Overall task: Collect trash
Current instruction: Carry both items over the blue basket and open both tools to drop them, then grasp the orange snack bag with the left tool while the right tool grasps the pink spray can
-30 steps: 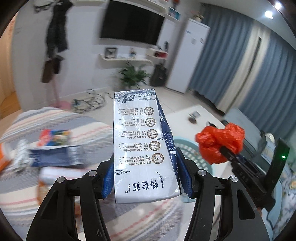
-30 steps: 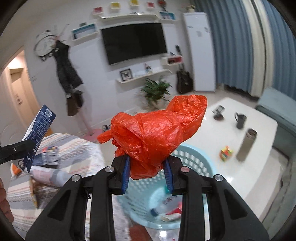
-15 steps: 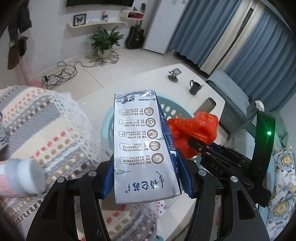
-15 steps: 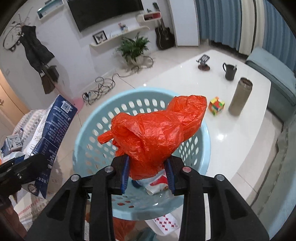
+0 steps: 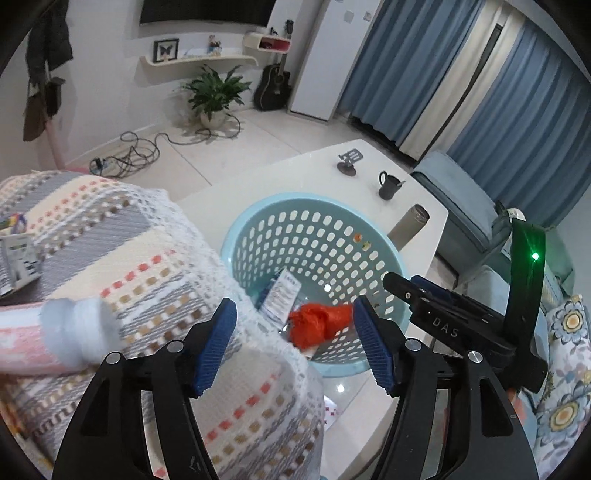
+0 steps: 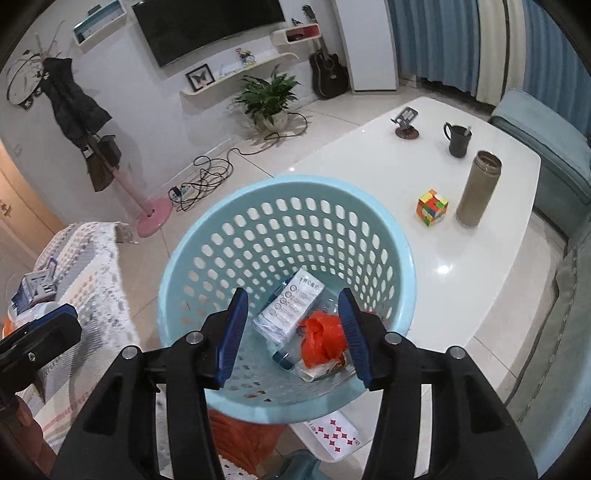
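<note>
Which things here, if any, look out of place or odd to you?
A playing card lies under the basket, partly over the table edge. A white bottle and a carton still lie loose on the blanket. The milk carton and orange bag in the basket look normal.

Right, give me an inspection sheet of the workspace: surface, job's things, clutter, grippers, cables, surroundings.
Surface: white table, glossy, carrying the blue basket.
Job's things: milk carton and orange plastic bag lie in the basket; a bottle and a small box lie on the woven blanket.
Clutter: puzzle cube, tumbler, mug, phone stand, playing card.
Grippers: left gripper open, empty; right gripper open, empty, its jaws have just been opening.
Cables: tangled cords on the floor.
Surroundings: potted plant, guitar, television, coat stand, blue curtains.
</note>
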